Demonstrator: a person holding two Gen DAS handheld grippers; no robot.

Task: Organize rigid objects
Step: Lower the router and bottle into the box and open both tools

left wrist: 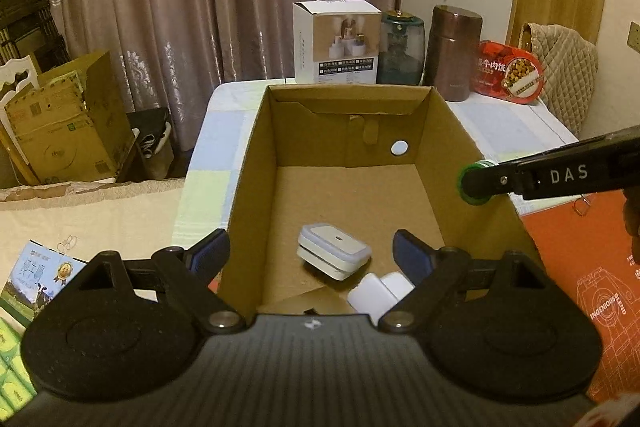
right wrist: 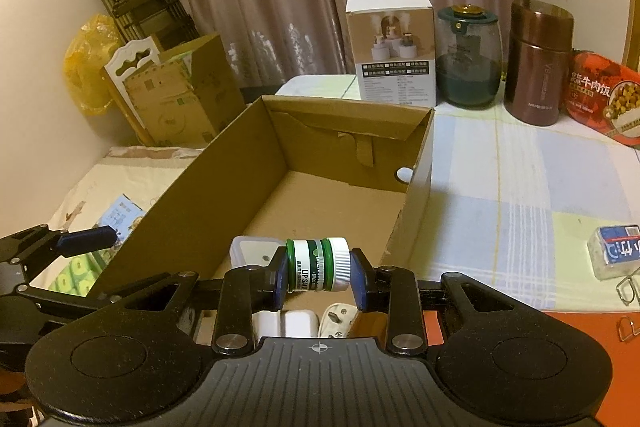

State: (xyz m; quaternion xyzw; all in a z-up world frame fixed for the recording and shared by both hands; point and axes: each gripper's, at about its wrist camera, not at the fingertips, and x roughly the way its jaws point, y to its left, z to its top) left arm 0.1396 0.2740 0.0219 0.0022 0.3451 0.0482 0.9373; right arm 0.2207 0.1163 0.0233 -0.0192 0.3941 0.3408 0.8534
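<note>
Cardboard box, open-topped, takes up the middle of both views on a pastel checked tablecloth; round hole in its far wall at about 1 o'clock in the left wrist view. Behind the box, 12 to 2 o'clock, a row stands on the cloth: white product carton, dark green glass jar, brown metal canister, red food tin. Orange booklet lies at 4 o'clock beside the box. Left gripper hangs over the box's near end, jaws spread wide, nothing between them. Right gripper is over the near right part of the box, jaws closed onto a lip salve jar, white cap and green bands, held on its side with cap toward 3 o'clock; pads press on both ends. In the left wrist view the same jar shows at 3 o'clock, right at the box's right wall. On the box floor near the front: a white lidded case lying flat, and just at 5 o'clock from it white chargers, touching or nearly so. Right wrist view also shows a white plug beside the chargers. Small clear-wrapped packet sits on the cloth at 3 o'clock, well apart from the box.
</note>
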